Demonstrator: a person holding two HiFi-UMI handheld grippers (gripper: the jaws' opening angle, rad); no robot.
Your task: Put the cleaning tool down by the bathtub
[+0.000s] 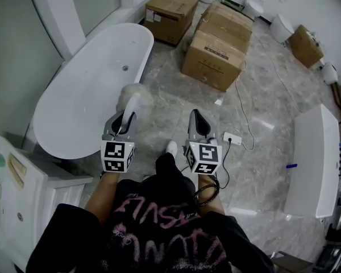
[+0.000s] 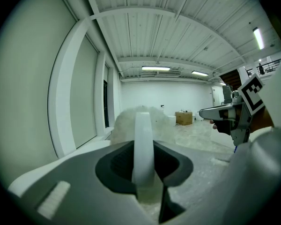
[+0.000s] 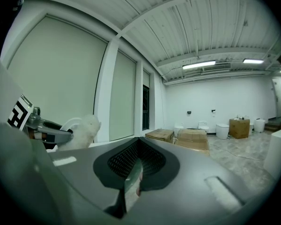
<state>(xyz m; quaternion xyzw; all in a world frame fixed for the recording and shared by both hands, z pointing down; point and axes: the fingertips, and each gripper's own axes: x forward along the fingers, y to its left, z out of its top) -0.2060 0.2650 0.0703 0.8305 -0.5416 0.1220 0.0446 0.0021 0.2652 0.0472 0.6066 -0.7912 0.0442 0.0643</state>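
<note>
The cleaning tool is a white handle [image 2: 143, 144] with a fluffy white head [image 1: 134, 92]. My left gripper [image 1: 127, 117] is shut on the handle, and the fluffy head [image 2: 141, 120] sticks out past the jaws. The tool hangs above the floor just right of the white oval bathtub [image 1: 74, 112], near its middle. My right gripper [image 1: 198, 121] is held level beside it, about a hand's width to the right, shut with nothing in it. In the right gripper view the jaws [image 3: 133, 182] meet, and the fluffy head [image 3: 85, 129] shows at the left.
Several cardboard boxes [image 1: 216, 44] stand on the marble floor beyond the grippers. A white power strip [image 1: 234, 139] with its cable lies to the right. A long white cabinet [image 1: 312, 164] is at the right, a white unit [image 1: 28, 192] at the lower left, and toilets [image 1: 282, 26] at the back.
</note>
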